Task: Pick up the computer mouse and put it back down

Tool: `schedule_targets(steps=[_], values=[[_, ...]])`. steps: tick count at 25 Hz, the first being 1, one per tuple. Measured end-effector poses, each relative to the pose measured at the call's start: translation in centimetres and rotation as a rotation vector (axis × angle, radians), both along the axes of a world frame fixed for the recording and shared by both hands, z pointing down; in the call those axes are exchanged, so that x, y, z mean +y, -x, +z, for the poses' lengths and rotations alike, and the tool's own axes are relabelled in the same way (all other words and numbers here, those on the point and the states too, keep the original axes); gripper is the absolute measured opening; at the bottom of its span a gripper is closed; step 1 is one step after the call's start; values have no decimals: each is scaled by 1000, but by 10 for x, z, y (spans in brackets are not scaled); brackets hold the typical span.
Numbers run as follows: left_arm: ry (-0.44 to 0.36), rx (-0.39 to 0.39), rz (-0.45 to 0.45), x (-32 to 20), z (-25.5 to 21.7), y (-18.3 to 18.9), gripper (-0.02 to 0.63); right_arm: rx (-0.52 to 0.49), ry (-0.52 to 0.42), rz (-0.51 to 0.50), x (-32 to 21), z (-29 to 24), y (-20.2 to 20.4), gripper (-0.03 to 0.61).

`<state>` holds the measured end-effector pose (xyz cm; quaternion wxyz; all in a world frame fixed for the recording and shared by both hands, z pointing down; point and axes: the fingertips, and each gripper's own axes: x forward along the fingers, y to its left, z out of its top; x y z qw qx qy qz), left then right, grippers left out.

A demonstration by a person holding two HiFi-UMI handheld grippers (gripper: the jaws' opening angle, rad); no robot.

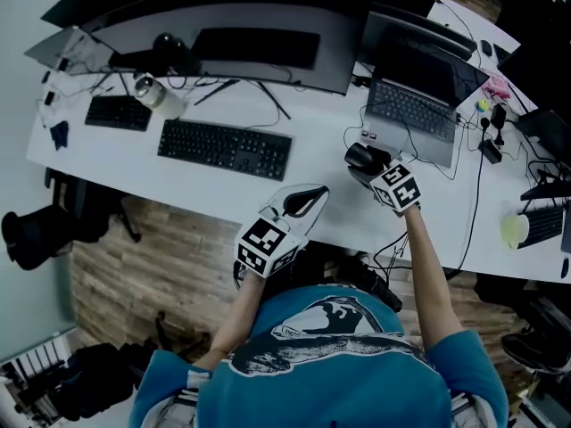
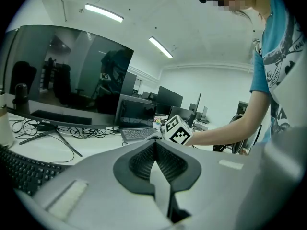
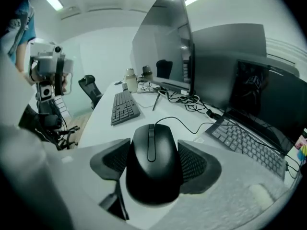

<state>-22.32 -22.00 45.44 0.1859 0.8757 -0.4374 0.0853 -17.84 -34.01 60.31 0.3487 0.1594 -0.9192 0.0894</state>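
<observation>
Right tongs [image 3: 154, 166] clamp a smooth, black, wired computer mouse [image 3: 152, 145].

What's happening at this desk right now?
A person is working two handheld tongs over the desk. The right tongs are closed on the sides of the wired mouse, beside the laptop; whether it is off the desk can't be told. The left tongs are shut and empty, held near the desk's front edge.

The mouse [image 3: 152, 164] and keyboard [image 1: 225, 148] are black, the desk [image 1: 326, 119] white, the shirt [image 1: 330, 392] blue
</observation>
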Motion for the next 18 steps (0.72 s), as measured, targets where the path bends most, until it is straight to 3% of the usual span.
schedule_targets(steps=[9, 18], values=[[-10, 3, 47, -12, -4, -34, 12, -194, -81, 109, 26, -87, -41, 307], [-21, -3, 100, -19, -9, -78, 12, -292, -176, 212, 55, -154, -103, 307]])
